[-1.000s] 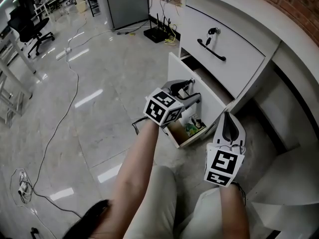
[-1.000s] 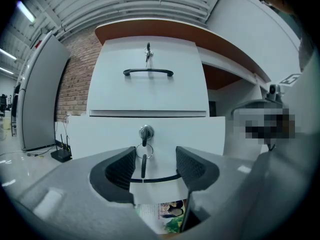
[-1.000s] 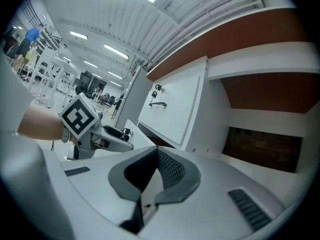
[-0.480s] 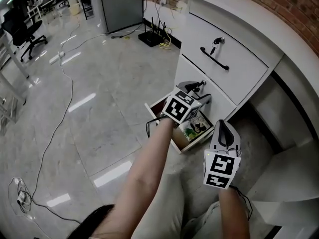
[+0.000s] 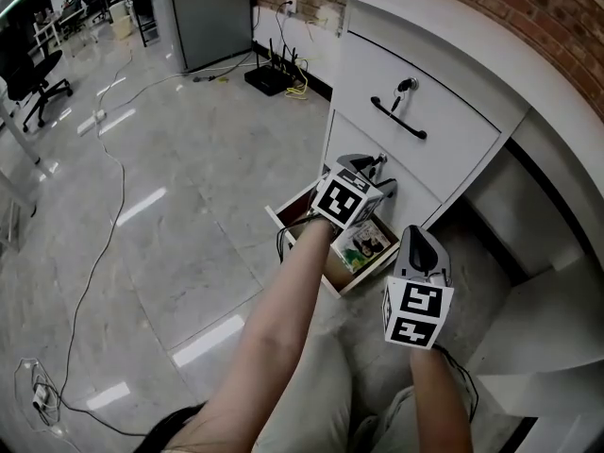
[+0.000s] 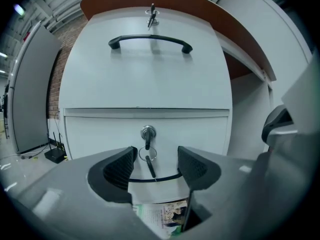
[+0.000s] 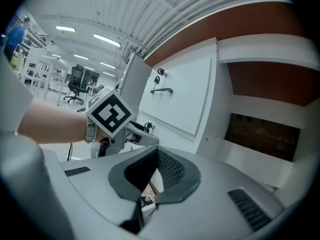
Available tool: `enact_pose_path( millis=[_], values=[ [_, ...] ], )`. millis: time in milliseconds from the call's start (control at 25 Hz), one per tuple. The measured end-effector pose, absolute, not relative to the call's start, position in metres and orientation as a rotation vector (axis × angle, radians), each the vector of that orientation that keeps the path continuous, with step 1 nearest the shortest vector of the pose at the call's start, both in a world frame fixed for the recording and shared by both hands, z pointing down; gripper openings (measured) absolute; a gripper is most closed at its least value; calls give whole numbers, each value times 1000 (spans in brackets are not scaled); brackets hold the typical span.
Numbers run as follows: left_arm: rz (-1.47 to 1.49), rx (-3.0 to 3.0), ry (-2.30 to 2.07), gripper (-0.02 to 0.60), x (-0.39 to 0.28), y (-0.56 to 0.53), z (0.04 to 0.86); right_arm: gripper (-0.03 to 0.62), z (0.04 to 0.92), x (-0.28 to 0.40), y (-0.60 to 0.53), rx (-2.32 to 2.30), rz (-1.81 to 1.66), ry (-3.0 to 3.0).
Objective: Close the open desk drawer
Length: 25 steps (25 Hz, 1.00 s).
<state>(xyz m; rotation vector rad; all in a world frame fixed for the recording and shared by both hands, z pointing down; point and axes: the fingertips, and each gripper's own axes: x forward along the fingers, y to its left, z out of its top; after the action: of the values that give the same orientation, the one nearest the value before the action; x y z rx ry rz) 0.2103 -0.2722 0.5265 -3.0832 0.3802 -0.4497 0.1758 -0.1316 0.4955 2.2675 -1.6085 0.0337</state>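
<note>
**Fig.: head view w/ both gripper views; all places given rel. to the white desk (image 5: 415,17).**

We see three fronts stacked in the desk's pedestal.
- **Top front:** shut, w/ a black bar handle (image 5: 396,118) and a key in its lock.
- **Middle front:** looks flush w/ the desk. A second key (image 6: 148,156) hangs on a ring from its lock, w/ a thin black handle (image 6: 155,178) just under it.
- **Lowest:** the open drawer (image 5: 340,276) is pulled out from the desk's foot toward the floor (image 5: 170,159). Its wood-coloured inside shows, and printed paper (image 5: 363,239) lies in it.

The L gripper (image 5: 376,173) is held right at the desk's middle front, pointing at it approx. level. Its jaws have just been opening and now stand spread wide. The ring key and thin handle show in the gap btw. them, but the pads press on nothing. We cannot tell whether the tips touch the front.

The R gripper (image 5: 418,243) sits a little out from the desk, near the pedestal's corner by the knee space and short of every front. Its jaws are drawn together w/ tips meeting, nothing pinched.

Off the desk's far end, a black router (image 5: 267,78) stands by the brick wall (image 5: 528,8). An office chair (image 5: 38,74) is well apart from the desk.
</note>
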Motion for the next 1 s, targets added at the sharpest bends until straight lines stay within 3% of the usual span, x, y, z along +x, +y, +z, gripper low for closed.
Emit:
enact_pose_path(
  millis=[720,880,1000],
  values=[
    [-132,-2954,576,268,172,-232,502,11,508,159,-134,2197,38,-1664],
    [-61,-2945,640,153,151,-213,494,11,505,159,-127,2169,-2,-1705],
    [-9,-2953,698,18,135,-201,492,11,507,158,-122,2161,-4,-1758]
  ],
)
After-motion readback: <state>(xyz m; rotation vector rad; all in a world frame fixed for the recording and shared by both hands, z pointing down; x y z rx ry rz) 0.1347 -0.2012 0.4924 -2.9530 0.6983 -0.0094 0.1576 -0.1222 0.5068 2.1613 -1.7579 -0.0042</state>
